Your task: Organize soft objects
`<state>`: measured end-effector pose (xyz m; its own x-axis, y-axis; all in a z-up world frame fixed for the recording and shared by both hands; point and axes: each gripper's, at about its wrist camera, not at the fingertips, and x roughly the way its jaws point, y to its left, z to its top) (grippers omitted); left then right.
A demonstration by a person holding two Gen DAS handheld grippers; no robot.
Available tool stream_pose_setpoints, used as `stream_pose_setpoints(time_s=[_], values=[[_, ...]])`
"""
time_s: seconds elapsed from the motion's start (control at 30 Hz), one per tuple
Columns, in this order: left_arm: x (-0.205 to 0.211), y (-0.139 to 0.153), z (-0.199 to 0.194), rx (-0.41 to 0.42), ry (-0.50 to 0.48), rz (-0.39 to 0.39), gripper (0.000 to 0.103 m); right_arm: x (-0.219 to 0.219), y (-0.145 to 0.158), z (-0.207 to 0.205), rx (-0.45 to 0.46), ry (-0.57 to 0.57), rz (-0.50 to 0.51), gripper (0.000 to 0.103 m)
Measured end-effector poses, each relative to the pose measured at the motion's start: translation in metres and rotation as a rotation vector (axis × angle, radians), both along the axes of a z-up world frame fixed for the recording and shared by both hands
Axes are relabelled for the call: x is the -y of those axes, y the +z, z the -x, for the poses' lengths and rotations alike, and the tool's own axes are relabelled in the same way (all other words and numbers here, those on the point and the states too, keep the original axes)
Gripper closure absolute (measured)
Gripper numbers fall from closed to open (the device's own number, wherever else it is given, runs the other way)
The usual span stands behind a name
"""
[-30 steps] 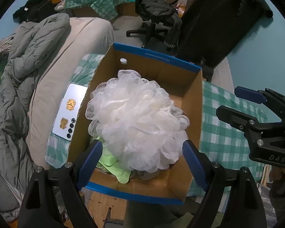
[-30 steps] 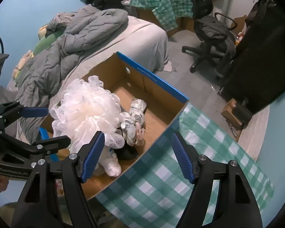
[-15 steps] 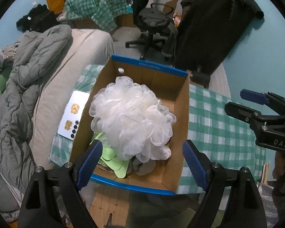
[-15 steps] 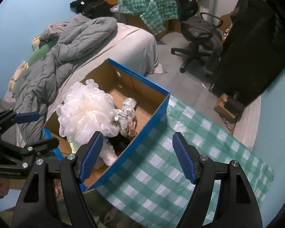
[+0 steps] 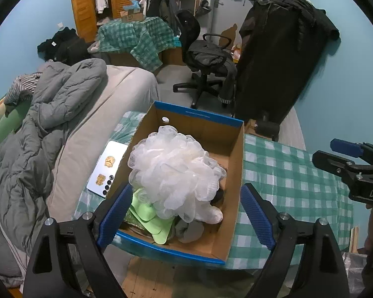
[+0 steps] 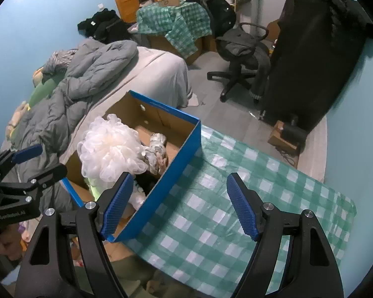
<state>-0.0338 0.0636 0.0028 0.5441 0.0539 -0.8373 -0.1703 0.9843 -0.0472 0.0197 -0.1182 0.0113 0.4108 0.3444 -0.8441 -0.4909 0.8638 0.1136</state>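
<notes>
A white mesh bath pouf (image 5: 176, 171) (image 6: 109, 151) lies on top of other soft things in an open cardboard box with blue edges (image 5: 232, 154) (image 6: 171, 171). Under it are a light green item (image 5: 149, 216), a grey cloth (image 5: 190, 231) and a patterned soft toy (image 6: 158, 149). My left gripper (image 5: 186, 216) is open and empty, above the box's near end. My right gripper (image 6: 179, 206) is open and empty, above the box's right wall and the checked cloth. Each gripper shows in the other's view: the right one (image 5: 348, 159), the left one (image 6: 29, 161).
The box stands on a green-and-white checked tablecloth (image 5: 291, 173) (image 6: 236, 198). A white phone (image 5: 107, 166) lies left of the box. A bed with a grey duvet (image 5: 37, 124) is at the left. An office chair (image 5: 206, 57) and a dark covered rack (image 5: 281, 57) stand behind.
Both grippers have pulled up and back from the box, so it looks smaller and more of the room shows. The pouf stays in the box. Both stay open.
</notes>
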Motion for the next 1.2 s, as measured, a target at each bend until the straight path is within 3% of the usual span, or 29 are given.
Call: stream_pose_setpoints(time_s=[0.23,1.2], values=[[0.010,0.001,0.005,0.001,-0.010,-0.049,0.013,0.010,0.000,0.008,-0.002,-0.021,-0.016,0.026],[0.019,-0.003,0.005,-0.029,-0.036,-0.029,0.013,0.017,-0.004,0.011,-0.001,-0.027,-0.017,0.026]])
